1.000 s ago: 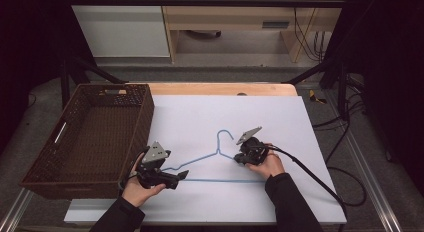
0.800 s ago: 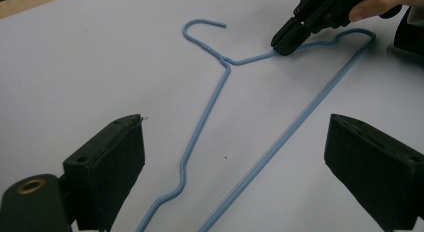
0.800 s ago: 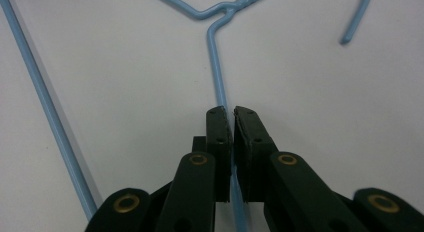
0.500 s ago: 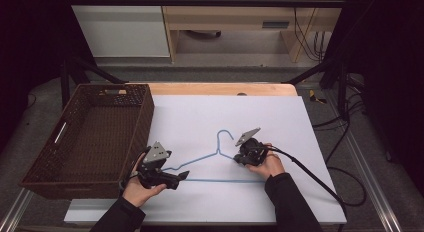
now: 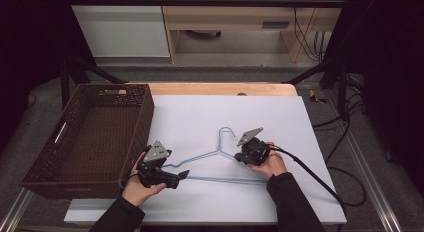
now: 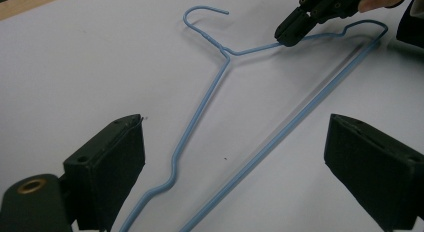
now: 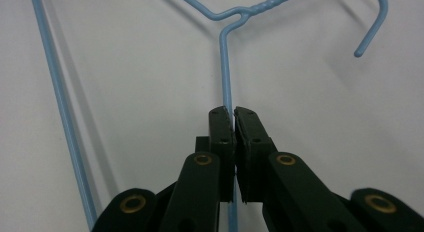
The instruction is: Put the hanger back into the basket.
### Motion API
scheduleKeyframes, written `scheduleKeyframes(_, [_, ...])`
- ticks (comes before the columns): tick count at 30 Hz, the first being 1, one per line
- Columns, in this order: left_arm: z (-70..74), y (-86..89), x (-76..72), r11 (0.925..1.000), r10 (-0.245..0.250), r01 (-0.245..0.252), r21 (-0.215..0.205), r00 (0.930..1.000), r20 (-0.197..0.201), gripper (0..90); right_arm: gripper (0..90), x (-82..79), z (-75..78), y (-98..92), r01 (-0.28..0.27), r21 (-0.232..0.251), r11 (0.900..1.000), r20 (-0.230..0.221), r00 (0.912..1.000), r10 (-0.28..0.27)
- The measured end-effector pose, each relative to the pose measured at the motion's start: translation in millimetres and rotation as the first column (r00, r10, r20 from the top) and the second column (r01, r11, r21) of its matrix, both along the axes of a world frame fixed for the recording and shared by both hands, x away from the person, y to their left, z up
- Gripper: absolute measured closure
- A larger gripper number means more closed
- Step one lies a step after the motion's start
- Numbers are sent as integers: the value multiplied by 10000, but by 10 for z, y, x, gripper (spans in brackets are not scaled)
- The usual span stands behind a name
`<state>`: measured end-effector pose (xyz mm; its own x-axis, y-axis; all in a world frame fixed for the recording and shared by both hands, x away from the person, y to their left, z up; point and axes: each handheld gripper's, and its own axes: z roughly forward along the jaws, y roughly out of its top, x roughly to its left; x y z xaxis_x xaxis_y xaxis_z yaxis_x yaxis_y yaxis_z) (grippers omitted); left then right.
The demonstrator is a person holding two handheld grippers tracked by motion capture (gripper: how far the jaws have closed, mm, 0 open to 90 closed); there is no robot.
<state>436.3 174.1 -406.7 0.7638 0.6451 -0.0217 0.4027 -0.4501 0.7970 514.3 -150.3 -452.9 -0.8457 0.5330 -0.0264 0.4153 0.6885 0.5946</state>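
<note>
A light blue wire hanger (image 5: 220,164) lies flat on the white table top (image 5: 210,117), hook pointing away from me. My right gripper (image 5: 239,157) is shut on the hanger's right shoulder wire, just right of the twisted neck; the right gripper view shows the wire (image 7: 226,72) pinched between the closed jaws of the right gripper (image 7: 233,112). The left gripper (image 5: 182,175) rests at the hanger's left end, open. In its own view the left gripper (image 6: 235,157) straddles both the left shoulder wire (image 6: 200,112) and the bottom bar (image 6: 295,122) without touching them.
A dark brown wicker basket (image 5: 142,122) stands on the left side of the table, close beside the left hand. A black cable (image 5: 310,172) trails from the right gripper off the table's right edge. A wooden strip (image 5: 220,88) borders the far edge.
</note>
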Motion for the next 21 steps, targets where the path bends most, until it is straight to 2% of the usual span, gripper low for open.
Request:
scheduleKeyframes(8, [77, -74, 38, 9997, -171, 171, 197, 9998, 27, 93, 876, -92, 161, -45, -295, 385, 9988, 593, 9979, 272])
scheduleKeyframes(16, [89, -241, 151, 9978, -421, 429, 505, 9990, -172, 98, 876, -113, 174, -39, -321, 437, 9985, 576, 9979, 295])
scheduleKeyframes(21, [85, -337, 241, 9958, -587, 607, 685, 9978, -307, 100, 877, -128, 225, -61, -415, 589, 9974, 860, 9956, 363])
